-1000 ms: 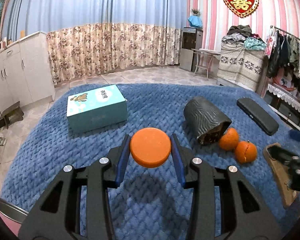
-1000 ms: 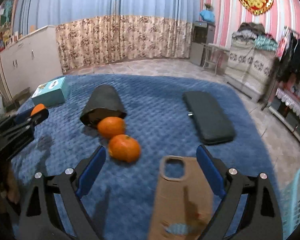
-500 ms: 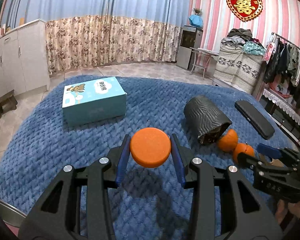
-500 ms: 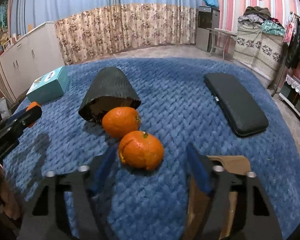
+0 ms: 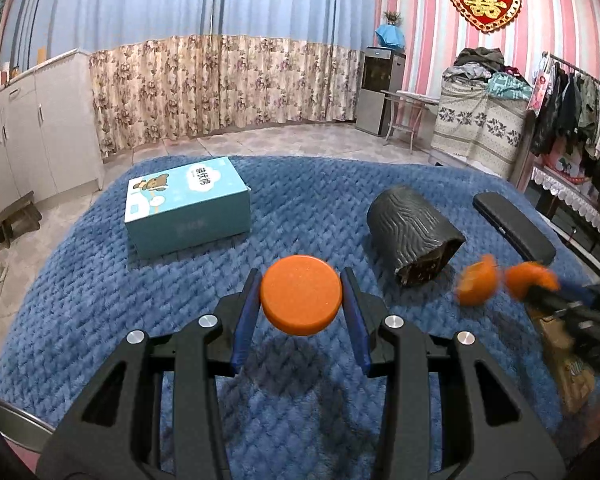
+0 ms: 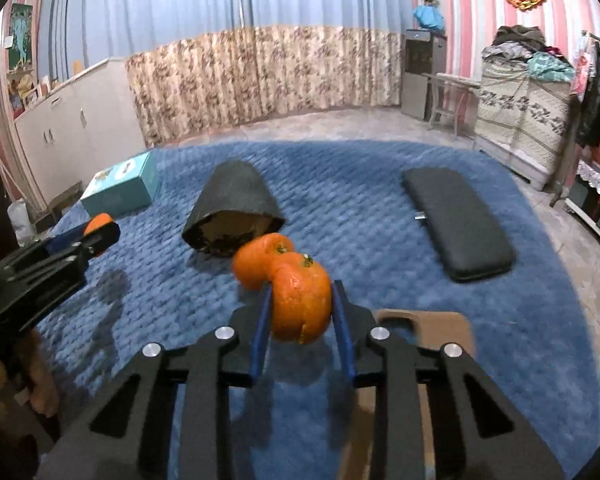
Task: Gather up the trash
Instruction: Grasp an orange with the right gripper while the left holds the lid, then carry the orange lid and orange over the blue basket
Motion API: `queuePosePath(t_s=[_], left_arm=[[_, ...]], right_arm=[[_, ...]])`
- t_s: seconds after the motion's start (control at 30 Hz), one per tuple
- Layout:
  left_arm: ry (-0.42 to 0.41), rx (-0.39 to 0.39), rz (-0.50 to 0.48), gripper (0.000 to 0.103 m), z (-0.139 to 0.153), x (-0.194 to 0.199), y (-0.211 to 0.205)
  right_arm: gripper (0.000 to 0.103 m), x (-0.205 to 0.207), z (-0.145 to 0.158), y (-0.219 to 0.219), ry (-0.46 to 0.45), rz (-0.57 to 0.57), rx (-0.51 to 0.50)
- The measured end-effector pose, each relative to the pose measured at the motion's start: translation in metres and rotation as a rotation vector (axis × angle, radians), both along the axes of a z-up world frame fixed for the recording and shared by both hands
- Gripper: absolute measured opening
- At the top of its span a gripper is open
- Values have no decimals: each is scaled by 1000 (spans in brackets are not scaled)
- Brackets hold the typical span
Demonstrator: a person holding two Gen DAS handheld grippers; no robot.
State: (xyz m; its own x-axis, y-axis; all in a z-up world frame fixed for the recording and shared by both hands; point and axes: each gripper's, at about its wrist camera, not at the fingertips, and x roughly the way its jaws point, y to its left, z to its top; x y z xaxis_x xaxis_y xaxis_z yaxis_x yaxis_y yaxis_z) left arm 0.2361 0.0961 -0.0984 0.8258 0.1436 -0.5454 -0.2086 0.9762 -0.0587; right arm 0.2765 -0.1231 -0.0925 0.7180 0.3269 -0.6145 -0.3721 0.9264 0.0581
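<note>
My left gripper (image 5: 301, 308) is shut on a flat round orange lid (image 5: 301, 300) and holds it above the blue blanket (image 5: 300, 220). My right gripper (image 6: 302, 308) is shut on an orange tangerine (image 6: 300, 304); it also shows blurred in the left wrist view (image 5: 530, 278). A second tangerine (image 6: 256, 262) lies just behind it, in front of the tipped-over black bin (image 6: 232, 208). The bin (image 5: 412, 236) lies on its side, its mouth toward me. The left gripper shows at the left of the right wrist view (image 6: 100, 228).
A teal tissue box (image 5: 186, 204) lies at the back left of the blanket. A long black case (image 6: 458, 220) lies at the right. A brown phone case (image 6: 420, 340) lies under my right gripper. Cabinets, curtains and a clothes rack ring the room.
My right gripper moved forward from over the brown phone case and closed on the nearer tangerine. The left gripper kept hold of the orange lid and barely shifted.
</note>
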Motion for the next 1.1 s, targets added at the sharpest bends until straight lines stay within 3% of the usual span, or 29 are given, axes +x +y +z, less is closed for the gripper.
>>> queuePosePath(t_s=[0.17, 0.3, 0.5, 0.7, 1.1], left_arm=[[-58, 56, -24, 39, 18, -12, -24], [-78, 31, -52, 39, 34, -20, -45], [-121, 76, -123, 39, 56, -32, -104], [-142, 74, -181, 39, 70, -39, -149], [-156, 64, -320, 39, 88, -28, -248]], right_arm=[[28, -31, 36, -66, -82, -74, -15], [28, -56, 62, -128, -140, -165, -48], [28, -82, 87, -212, -194, -310, 3], [28, -101, 90, -267, -227, -419, 18], [28, -110, 77, -326, -214, -559, -53]])
